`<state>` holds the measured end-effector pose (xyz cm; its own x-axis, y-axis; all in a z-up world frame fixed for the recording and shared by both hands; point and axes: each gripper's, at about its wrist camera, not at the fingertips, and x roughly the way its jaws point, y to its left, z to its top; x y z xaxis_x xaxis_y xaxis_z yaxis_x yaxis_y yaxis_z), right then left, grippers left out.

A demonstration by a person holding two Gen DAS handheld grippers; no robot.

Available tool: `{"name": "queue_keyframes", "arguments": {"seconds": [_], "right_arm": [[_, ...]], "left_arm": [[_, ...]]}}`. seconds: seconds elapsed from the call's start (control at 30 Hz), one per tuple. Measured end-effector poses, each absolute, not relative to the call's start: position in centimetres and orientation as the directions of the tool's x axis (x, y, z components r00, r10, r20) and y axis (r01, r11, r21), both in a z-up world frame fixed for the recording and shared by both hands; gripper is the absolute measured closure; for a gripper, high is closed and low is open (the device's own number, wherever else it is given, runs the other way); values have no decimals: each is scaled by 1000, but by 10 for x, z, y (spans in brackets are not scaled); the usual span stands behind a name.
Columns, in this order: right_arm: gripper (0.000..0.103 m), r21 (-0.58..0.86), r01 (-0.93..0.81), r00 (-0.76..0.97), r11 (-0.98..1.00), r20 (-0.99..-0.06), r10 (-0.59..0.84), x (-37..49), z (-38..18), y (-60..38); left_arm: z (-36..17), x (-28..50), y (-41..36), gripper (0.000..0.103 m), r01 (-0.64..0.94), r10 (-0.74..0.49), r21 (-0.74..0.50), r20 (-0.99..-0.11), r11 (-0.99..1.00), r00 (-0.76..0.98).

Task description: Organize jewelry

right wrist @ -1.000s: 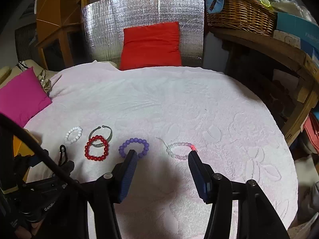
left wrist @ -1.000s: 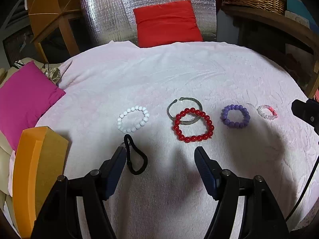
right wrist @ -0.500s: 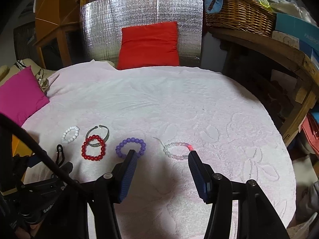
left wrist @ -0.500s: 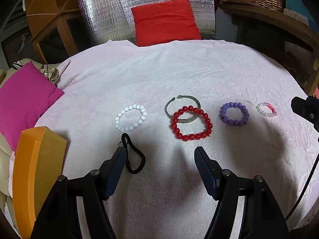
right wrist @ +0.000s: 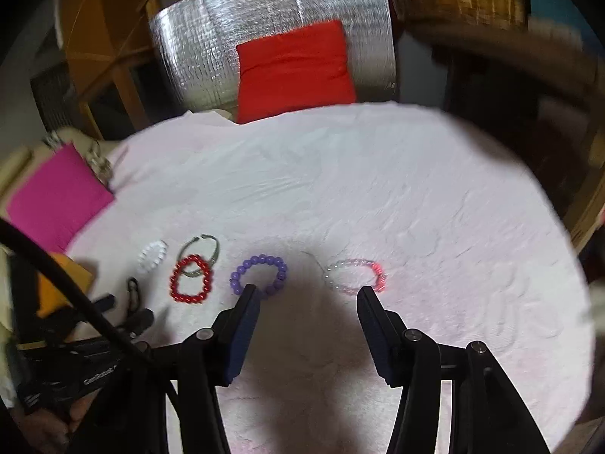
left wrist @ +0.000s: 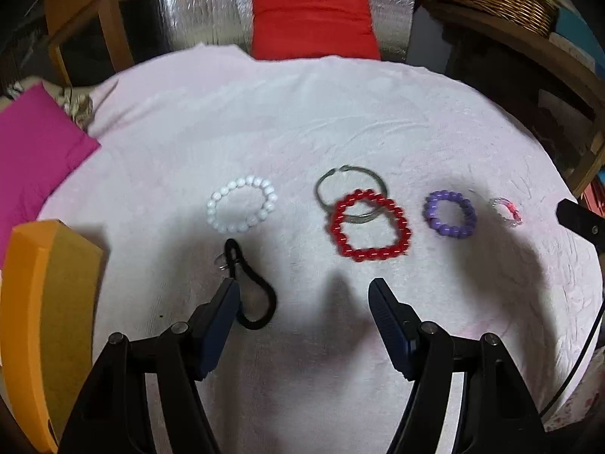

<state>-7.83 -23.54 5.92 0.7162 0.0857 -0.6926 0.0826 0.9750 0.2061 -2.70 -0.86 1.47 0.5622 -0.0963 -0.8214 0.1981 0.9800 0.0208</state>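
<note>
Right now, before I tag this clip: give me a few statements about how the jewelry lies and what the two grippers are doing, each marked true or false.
1. The red bead bracelet overlaps the metal bangle. True.
2. The left gripper holds the white bead bracelet. False: its jaws are open and empty; the bracelet lies on the pink cloth.
3. The purple bead bracelet lies apart from the red one. True.
4. The right gripper is shut on the clear-and-pink bracelet. False: it is open, and the bracelet lies beyond its fingertips.
5. The black loop lies nearest the left gripper. True.
</note>
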Motion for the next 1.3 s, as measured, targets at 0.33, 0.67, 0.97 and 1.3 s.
{"name": "queue_keyframes", "arguments": {"seconds": [0.33,0.67,0.97,1.3], "right_arm": [[54,344,78,659,936,-722,210,-38,28,-234],[63,186,120,619,975,-782,73,1,4,-196],[63,80,116,648,990,-761,-14,-7,16,-183],[63,35,115,664,993,-746,-51,-12,22,-178]], "left_arm": [[15,-25,1,32,207,-111,9,-820,978,561],[23,-30,-5,32,212,-39,121,-780,970,624],[31,-35,-5,32,216,-39,138,-753,967,657],[32,-38,-7,32,215,-31,149,-751,965,660]]}}
